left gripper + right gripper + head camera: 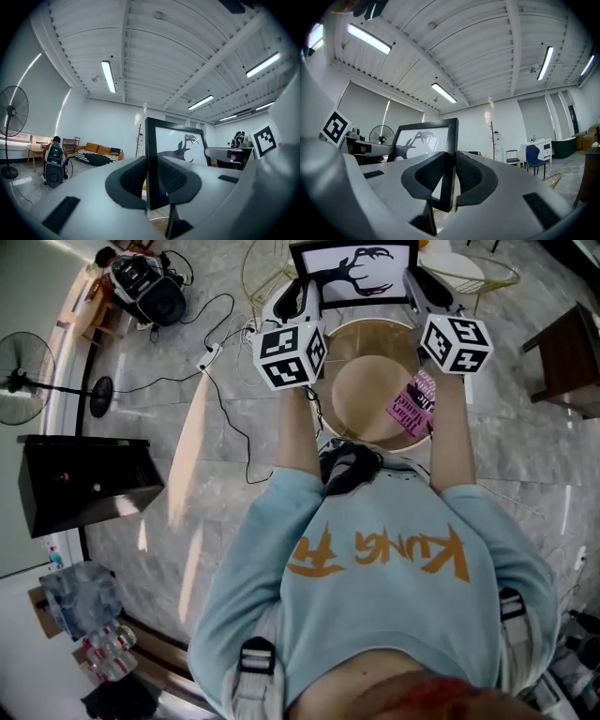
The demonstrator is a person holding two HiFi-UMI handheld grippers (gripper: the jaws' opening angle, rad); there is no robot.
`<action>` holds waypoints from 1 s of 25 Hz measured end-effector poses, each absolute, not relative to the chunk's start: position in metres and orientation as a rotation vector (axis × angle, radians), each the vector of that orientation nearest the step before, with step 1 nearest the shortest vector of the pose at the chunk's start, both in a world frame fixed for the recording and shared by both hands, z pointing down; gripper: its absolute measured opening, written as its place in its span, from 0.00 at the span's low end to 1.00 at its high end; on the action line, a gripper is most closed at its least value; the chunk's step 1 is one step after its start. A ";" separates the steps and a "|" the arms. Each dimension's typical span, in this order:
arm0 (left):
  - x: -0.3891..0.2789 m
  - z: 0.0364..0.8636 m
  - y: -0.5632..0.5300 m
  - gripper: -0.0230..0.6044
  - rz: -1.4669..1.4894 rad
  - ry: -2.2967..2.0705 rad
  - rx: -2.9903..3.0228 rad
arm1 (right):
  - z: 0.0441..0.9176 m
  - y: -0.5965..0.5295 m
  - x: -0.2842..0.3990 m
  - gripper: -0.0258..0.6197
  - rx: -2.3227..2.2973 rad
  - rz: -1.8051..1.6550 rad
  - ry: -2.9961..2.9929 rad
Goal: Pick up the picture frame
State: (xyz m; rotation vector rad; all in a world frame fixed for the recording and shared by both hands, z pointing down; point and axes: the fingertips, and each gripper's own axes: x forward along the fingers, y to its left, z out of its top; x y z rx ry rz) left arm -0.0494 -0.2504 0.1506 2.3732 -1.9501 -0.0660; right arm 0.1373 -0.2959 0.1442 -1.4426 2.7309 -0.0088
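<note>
The picture frame [354, 273] is black-edged with a white sheet showing a dark deer silhouette. It hangs upright in the air above a round wooden table [375, 390], held between both grippers. My left gripper [302, 298] is shut on the frame's left edge [153, 164], its dark pads pressing on both faces. My right gripper [415, 287] is shut on the frame's right edge [449, 164] in the same way. Both grippers point level, away from me. In the left gripper view the picture [180, 145] faces the camera; the right gripper view shows it [419, 138] too.
A pink printed card [412, 401] lies on the round table's right side. A gold wire stand [469, 273] sits behind the frame. Cables [220, 352] cross the marble floor at left, near a standing fan [23, 381], a black cabinet [84, 479] and a dark bag [145, 287].
</note>
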 end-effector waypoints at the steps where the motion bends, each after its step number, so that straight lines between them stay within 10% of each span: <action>1: -0.049 0.151 -0.250 0.17 -0.065 -1.948 2.376 | 0.144 -0.295 0.138 0.15 -1.445 -0.006 2.730; 25: -0.049 0.154 -0.245 0.17 -0.047 -1.899 2.383 | 0.142 -0.286 0.138 0.15 -1.491 0.019 2.739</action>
